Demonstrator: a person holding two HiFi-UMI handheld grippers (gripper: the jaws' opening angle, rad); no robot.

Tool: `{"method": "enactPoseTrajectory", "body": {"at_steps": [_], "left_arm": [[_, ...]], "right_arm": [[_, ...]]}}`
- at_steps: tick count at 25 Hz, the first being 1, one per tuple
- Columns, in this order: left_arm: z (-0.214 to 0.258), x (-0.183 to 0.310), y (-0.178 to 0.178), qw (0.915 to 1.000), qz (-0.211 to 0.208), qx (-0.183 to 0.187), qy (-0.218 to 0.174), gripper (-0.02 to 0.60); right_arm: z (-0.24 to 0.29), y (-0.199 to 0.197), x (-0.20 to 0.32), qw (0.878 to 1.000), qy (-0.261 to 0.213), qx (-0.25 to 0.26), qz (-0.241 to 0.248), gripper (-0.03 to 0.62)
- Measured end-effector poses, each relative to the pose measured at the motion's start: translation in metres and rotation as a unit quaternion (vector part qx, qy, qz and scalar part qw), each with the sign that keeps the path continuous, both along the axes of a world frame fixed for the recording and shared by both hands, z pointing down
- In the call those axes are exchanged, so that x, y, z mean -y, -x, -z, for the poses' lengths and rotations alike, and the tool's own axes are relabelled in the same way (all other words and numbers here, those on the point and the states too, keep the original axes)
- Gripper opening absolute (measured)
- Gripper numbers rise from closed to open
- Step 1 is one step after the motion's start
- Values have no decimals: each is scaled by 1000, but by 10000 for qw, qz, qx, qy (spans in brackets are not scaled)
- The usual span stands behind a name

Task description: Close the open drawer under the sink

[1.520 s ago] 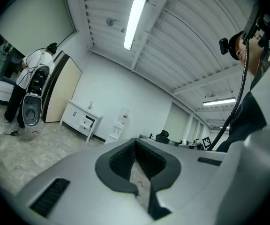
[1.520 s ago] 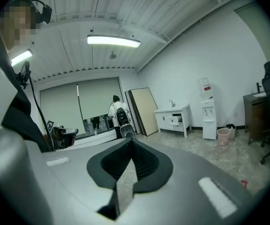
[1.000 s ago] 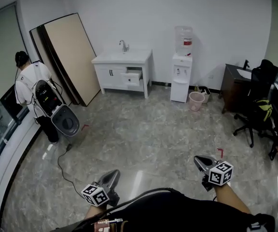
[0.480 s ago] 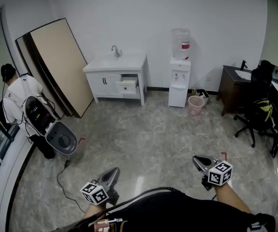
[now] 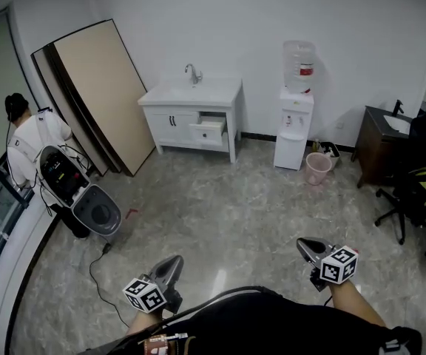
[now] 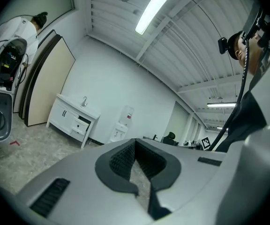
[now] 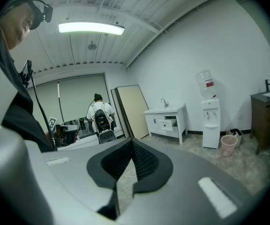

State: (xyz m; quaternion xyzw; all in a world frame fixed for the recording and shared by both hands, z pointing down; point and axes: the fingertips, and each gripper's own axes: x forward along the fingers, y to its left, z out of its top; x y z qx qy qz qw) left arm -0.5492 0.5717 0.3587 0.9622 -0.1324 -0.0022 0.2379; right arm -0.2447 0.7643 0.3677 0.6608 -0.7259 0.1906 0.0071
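Both shut, left gripper [image 5: 174, 261] and right gripper [image 5: 302, 243] face open drawer [image 5: 208, 131]

Room contents, non-task: large beige panel [image 5: 102, 87] in a dark frame, leaning against the left wall. White water dispenser [image 5: 296, 128] against the back wall, clear bottle [image 5: 300, 65] on top. Pink waste bin [image 5: 318, 168] on the floor just beside the dispenser. Dark wooden cabinet [image 5: 379, 143] at right, with a black office chair [image 5: 413, 198] near it. Person in a white top [image 5: 32, 139] at far left, with a grey rounded unit [image 5: 98, 209] just beside them. Black cable [image 5: 98, 272] trailing across the grey marbled floor [image 5: 235, 213]. Small red floor mark [image 5: 132, 213].
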Motion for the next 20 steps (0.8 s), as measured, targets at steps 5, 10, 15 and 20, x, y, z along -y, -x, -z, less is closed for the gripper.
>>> {"method": "enactPoseTrajectory", "body": {"at_steps": [5, 10, 15, 20], "left_arm": [[15, 22, -70, 9991, 399, -111, -17, -8], [19, 47, -128, 9968, 781, -187, 0, -8], [16, 58, -177, 9974, 712, -58, -104, -8], [5, 93, -198, 9975, 710, -64, 13, -8]], "right_arm": [[3, -86, 51, 9992, 108, 6, 374, 2], [19, -154, 102, 9972, -110, -136, 732, 2], [13, -199, 130, 9968, -123, -16, 791, 2], [1, -226, 153, 9978, -9, 42, 665, 2]]}}
